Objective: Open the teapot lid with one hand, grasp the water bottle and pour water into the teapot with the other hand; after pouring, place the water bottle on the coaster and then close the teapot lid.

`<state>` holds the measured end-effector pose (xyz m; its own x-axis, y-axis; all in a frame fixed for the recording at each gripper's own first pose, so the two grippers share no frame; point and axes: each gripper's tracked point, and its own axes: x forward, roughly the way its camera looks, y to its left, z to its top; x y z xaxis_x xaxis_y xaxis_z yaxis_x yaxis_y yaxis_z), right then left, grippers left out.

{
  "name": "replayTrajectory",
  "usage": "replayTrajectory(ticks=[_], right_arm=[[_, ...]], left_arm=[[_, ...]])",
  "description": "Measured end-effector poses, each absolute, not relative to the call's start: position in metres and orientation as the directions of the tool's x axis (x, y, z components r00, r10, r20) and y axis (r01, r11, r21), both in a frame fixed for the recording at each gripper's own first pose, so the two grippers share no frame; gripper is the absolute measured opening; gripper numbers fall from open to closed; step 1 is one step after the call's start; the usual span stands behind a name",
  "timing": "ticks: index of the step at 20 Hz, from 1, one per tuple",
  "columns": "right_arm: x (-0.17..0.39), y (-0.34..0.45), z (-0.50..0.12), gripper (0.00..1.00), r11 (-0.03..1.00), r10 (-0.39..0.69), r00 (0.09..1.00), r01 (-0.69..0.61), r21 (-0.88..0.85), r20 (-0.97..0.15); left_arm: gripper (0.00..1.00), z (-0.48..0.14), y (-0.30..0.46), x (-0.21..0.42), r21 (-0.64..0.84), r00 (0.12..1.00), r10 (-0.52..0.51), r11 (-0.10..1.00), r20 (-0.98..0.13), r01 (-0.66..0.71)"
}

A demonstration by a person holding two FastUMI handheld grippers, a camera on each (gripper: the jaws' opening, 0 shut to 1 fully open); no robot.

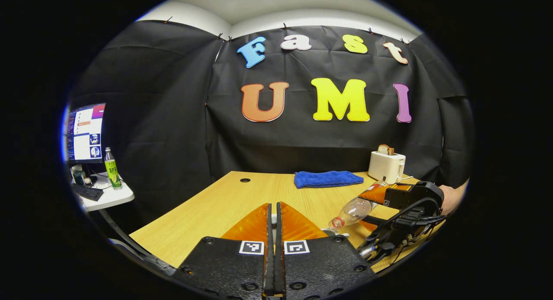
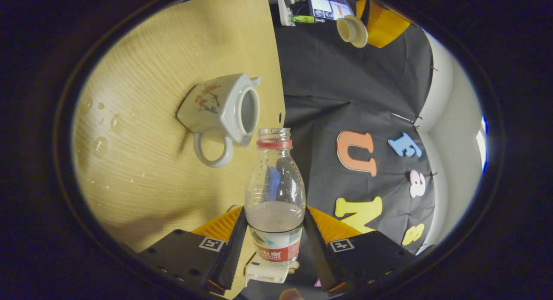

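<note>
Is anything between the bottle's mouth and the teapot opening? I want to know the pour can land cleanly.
Nothing visible blocks it. In the right gripper view, the water bottle, clamped in the right gripper, is uncapped, and its neck points at the teapot, whose top opening is uncovered. The lid is held clear, farther off.

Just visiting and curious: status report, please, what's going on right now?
Left tool shut on lid, held off. Right tool shut on water bottle, tipped toward open teapot. Nothing blocking; drops spilled on table.
</note>
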<state>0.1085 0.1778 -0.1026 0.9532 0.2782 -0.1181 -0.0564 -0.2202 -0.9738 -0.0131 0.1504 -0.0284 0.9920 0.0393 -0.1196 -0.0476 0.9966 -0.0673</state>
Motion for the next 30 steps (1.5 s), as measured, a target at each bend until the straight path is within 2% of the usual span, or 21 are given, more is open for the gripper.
replayTrajectory(ticks=[11,30], right_arm=[[0.115,0.184,-0.089,0.73,-0.336,0.298,0.950,0.014,-0.942,-0.092],[0.106,0.199,-0.072,0.73,-0.426,0.331,0.942,0.100,-0.899,-0.052]], left_arm=[[0.03,-0.026,0.154,-0.014,-0.065,0.992,0.044,0.997,-0.115,-0.052],[0.03,-0.025,0.156,-0.015,-0.072,0.993,0.043,0.996,-0.114,-0.051]])
